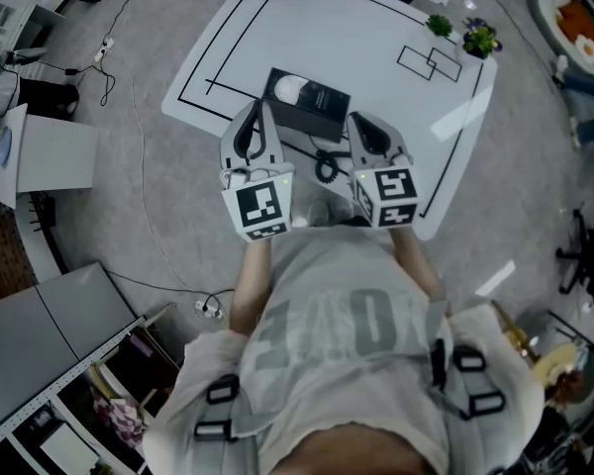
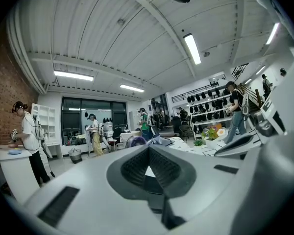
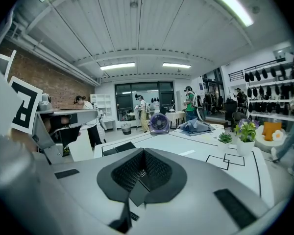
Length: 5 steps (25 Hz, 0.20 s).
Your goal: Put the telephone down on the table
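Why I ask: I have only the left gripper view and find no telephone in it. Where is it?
Observer: The head view shows the telephone lying on the white table, between the tips of the left gripper and the right gripper.
Operator: Does the right gripper hold it?
Observer: No. In the right gripper view its jaws are shut, with nothing gripped between them.
Operator: And the cord?
Observer: The coiled cord lies on the table, nearer the person than the telephone.
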Available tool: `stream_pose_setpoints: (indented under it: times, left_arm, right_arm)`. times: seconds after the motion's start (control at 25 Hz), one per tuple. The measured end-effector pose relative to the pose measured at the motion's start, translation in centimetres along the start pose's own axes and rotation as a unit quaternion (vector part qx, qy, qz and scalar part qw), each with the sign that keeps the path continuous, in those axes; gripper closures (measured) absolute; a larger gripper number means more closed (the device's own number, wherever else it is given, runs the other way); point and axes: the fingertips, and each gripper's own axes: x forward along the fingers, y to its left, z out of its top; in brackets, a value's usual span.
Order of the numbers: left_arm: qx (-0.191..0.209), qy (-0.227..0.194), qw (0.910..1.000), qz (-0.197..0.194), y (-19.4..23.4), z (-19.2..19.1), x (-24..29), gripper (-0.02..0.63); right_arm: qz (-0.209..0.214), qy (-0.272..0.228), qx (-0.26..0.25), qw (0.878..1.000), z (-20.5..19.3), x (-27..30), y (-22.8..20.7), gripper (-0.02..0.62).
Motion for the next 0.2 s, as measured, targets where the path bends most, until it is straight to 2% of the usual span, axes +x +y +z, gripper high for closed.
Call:
stream_pose_setpoints:
  times: [0.2]
  left_arm:
    - [-0.024, -0.003, 0.9997, 0.007, 0.16, 0.06, 0.16, 0.600]
  right_arm:
    - [0.004, 0.001, -0.002, 1.000, -0.02, 0.22, 0.29, 0.588]
